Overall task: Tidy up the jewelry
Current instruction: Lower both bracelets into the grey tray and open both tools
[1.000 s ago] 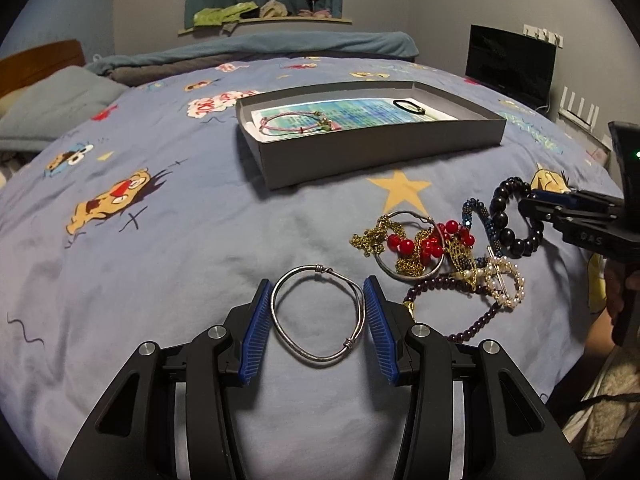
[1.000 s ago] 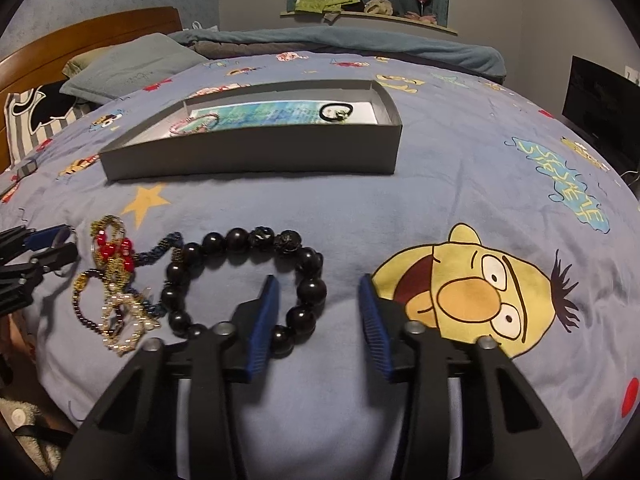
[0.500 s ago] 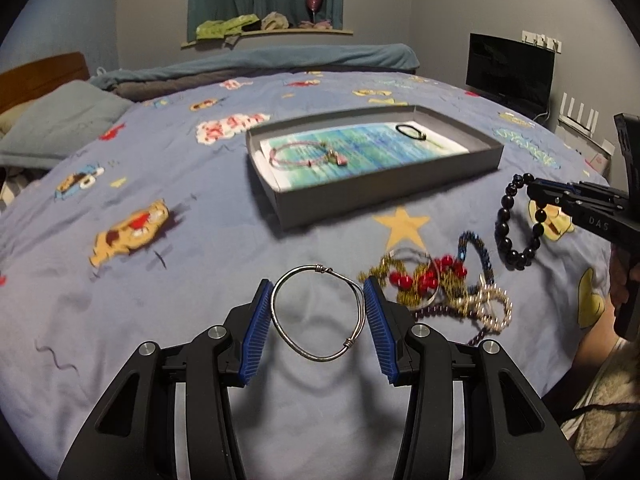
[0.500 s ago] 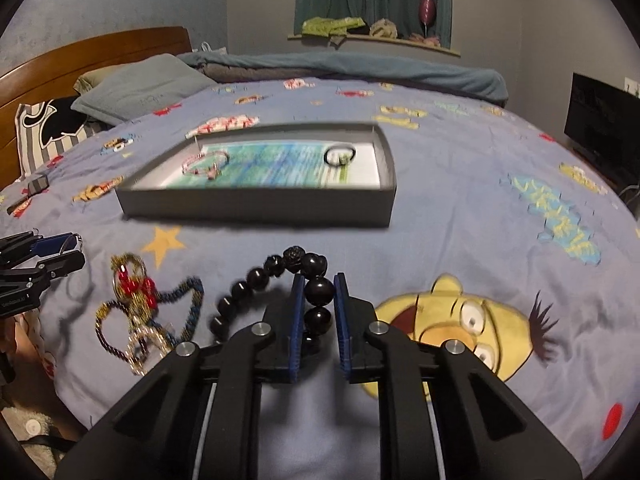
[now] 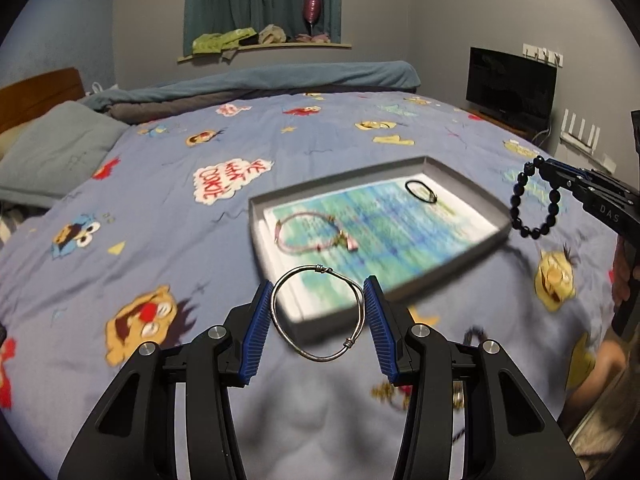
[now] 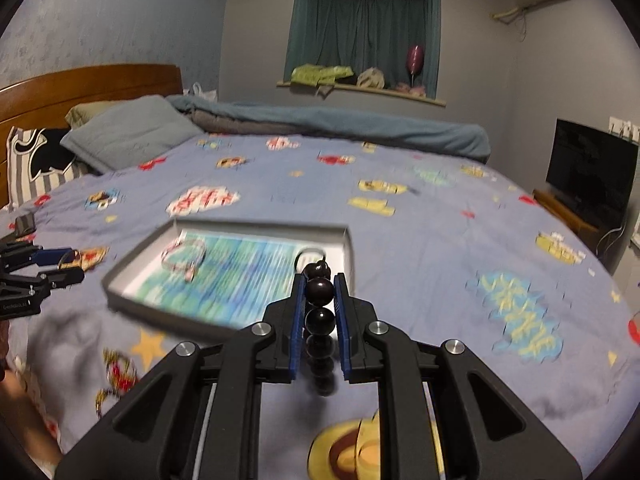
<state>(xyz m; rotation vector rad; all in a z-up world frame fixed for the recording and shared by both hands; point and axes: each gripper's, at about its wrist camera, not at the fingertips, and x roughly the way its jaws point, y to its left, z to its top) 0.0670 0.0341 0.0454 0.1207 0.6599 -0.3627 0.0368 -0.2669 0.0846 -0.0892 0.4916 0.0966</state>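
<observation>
My left gripper [image 5: 319, 304] is shut on a silver wire bangle [image 5: 318, 314] and holds it in the air just before the near corner of a grey tray [image 5: 444, 268]. The tray holds a pink bracelet [image 5: 312, 236] and a black hair band [image 5: 421, 191]. My right gripper [image 6: 319, 285] is shut on a black bead bracelet [image 6: 319, 320], raised above the bed near the tray's [image 6: 348, 240] right end. That bracelet hangs from the right gripper in the left wrist view [image 5: 534, 204].
A tangle of gold, red and bead jewelry [image 6: 116, 376] lies on the blue cartoon bedspread [image 5: 160, 208] before the tray. Pillows [image 6: 128, 132] and a wooden headboard [image 6: 80, 84] are at the left. A TV [image 6: 592, 176] stands to the right.
Both grippers have lifted their bracelets off the bed and moved toward the tray. The right gripper closed on the black bead bracelet a second ago.
</observation>
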